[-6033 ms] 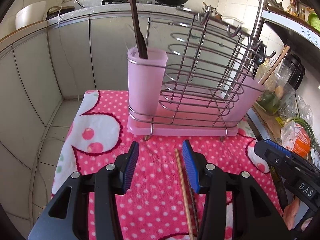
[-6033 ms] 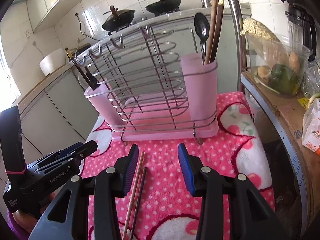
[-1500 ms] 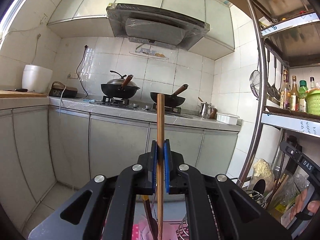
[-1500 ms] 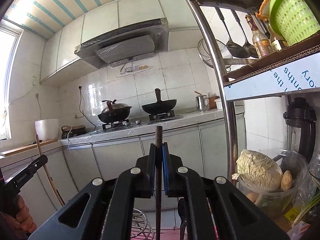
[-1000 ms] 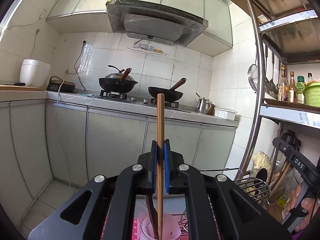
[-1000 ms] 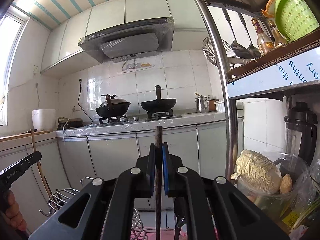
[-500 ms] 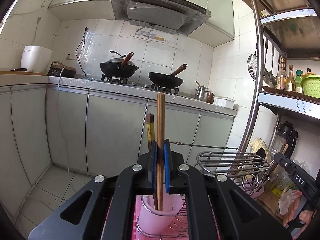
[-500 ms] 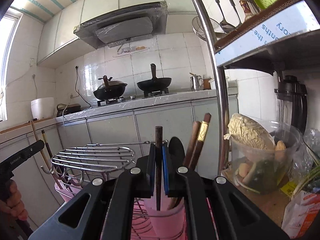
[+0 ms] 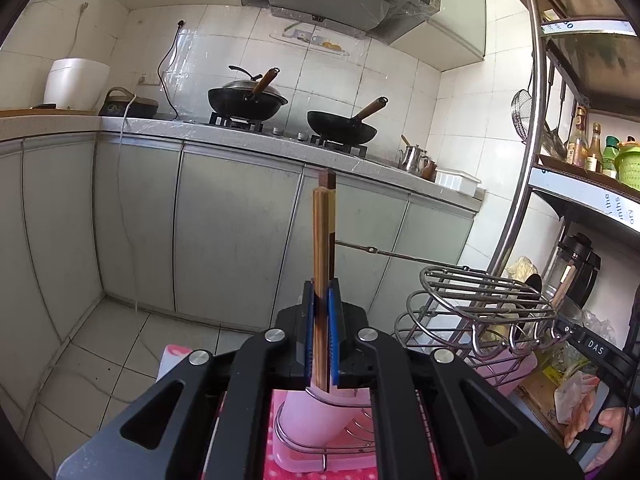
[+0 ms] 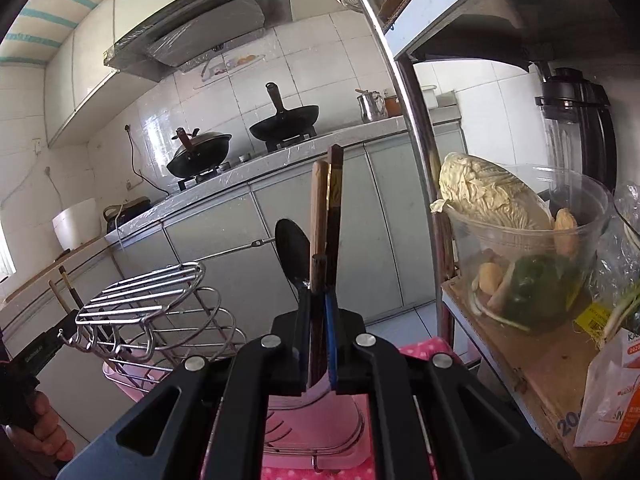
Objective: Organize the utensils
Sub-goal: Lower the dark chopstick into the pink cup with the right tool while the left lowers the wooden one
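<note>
Here, the left gripper (image 9: 321, 336) is clamped on an upright light wooden chopstick (image 9: 320, 240), its lower end over the pink cup (image 9: 316, 416) at six o'clock. The right gripper (image 10: 318, 336) is clamped on a dark chopstick (image 10: 318, 280) above another pink cup (image 10: 320, 412), which holds a black spoon (image 10: 294, 252). The wire rack (image 10: 152, 300) sits at nine o'clock of that cup.
</note>
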Tool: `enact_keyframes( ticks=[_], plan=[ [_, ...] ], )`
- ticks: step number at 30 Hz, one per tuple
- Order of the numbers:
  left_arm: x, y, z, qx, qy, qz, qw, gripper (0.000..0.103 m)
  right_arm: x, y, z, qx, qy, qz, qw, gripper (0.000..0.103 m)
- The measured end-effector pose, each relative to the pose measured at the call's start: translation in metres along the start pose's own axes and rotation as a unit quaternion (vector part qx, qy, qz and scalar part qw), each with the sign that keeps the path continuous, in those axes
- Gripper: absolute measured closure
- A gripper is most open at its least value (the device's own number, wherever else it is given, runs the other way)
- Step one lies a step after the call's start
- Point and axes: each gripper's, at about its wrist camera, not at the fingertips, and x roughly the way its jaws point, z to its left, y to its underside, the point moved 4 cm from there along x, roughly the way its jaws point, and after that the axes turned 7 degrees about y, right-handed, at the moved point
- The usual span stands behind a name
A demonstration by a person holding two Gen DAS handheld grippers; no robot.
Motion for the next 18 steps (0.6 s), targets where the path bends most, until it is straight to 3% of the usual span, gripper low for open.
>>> enact_keyframes(
  ticks=[7, 18],
  plan=[
    [0.009, -0.018, 0.004, -0.014, 0.007, 0.004, 0.9999, 0.097, 0.02, -0.026, 0.013, -0.025, -0.015, 0.03, 0.999, 0.097],
    [0.01, -0.005, 0.005, -0.02, 0.007, 0.022, 0.9995, 0.097, 0.021, 0.008, 0.009, -0.024, -0.004, 0.066, 0.997, 0.097]
  ],
)
